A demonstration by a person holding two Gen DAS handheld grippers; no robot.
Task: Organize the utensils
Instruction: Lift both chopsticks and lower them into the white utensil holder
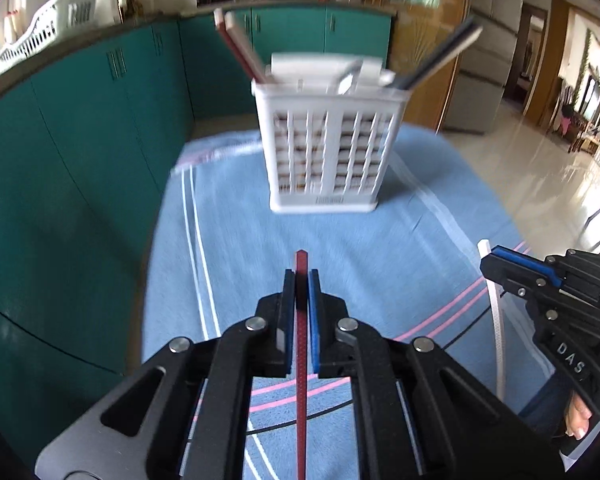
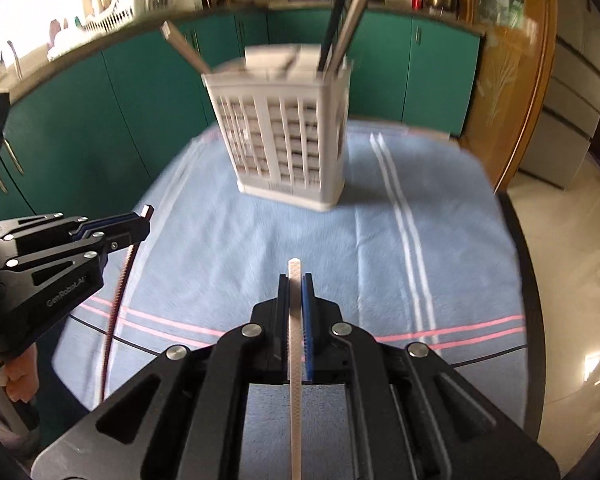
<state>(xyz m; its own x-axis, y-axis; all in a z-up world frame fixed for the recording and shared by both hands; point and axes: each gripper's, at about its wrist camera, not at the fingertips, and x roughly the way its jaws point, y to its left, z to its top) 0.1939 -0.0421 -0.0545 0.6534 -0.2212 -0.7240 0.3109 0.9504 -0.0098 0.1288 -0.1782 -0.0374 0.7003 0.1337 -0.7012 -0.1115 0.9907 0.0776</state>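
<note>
Carrying one chopstick in each claw, I am in the transport step: both sticks are gripped and clear of the cloth, and the caddy is the goal. My left claw (image 1: pixel 300 280) is clamped on the red stick (image 1: pixel 301 360), whose tip pokes out just past the pads while the long end trails back under the claw. My right claw (image 2: pixel 296 284) is clamped on the white stick (image 2: pixel 295 360) in the same way. The two claws hang side by side over the near edge of the surface, which is covered by a blue striped cloth (image 1: pixel 240 220).

The white caddy (image 1: pixel 328 148) stands upright toward the far edge of the surface, about midway across it. It already holds several sticks that lean out to its left and right corners.

Next, as I judge it, each stick must go forward over the caddy's open top, turn so the long end points down, and find a gap between the leaning sticks before I let go. Knocking those leaning sticks or the light caddy is the risk, so I would take one stick at a time.
</note>
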